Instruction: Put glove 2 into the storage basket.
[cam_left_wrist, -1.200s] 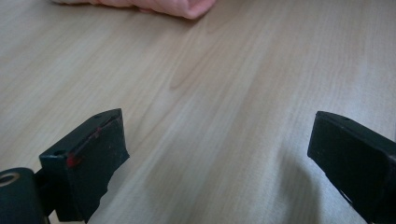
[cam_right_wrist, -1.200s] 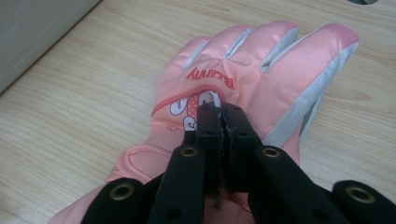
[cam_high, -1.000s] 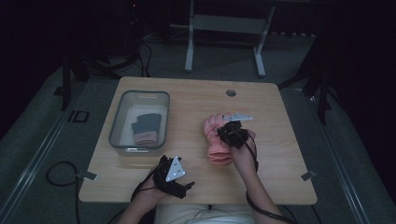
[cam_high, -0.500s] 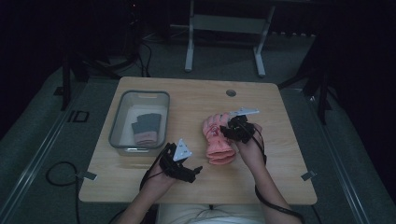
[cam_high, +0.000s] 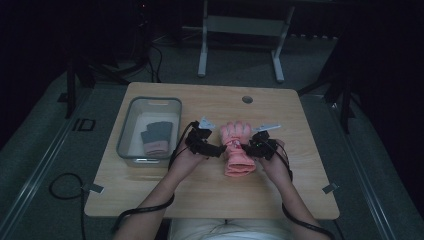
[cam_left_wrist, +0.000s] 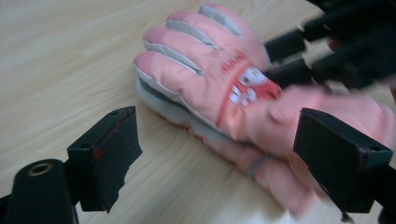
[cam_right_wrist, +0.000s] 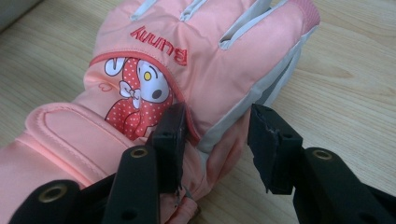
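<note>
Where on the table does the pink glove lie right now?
In the high view the pink glove lies mid-table, right of the grey bin, between both grippers.

My right gripper (cam_right_wrist: 217, 140) straddles the edge of the pink glove (cam_right_wrist: 187, 60) on the wooden table (cam_right_wrist: 355, 84). My jaws have just been opening, one pad lying on its bunny picture, the other standing clear beside it.

Black claws (cam_high: 231, 148), grey plates, trailing black cables

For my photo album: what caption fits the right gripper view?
Right gripper, jaws open, straddles the edge of a pink bunny glove on the wooden table.
</note>
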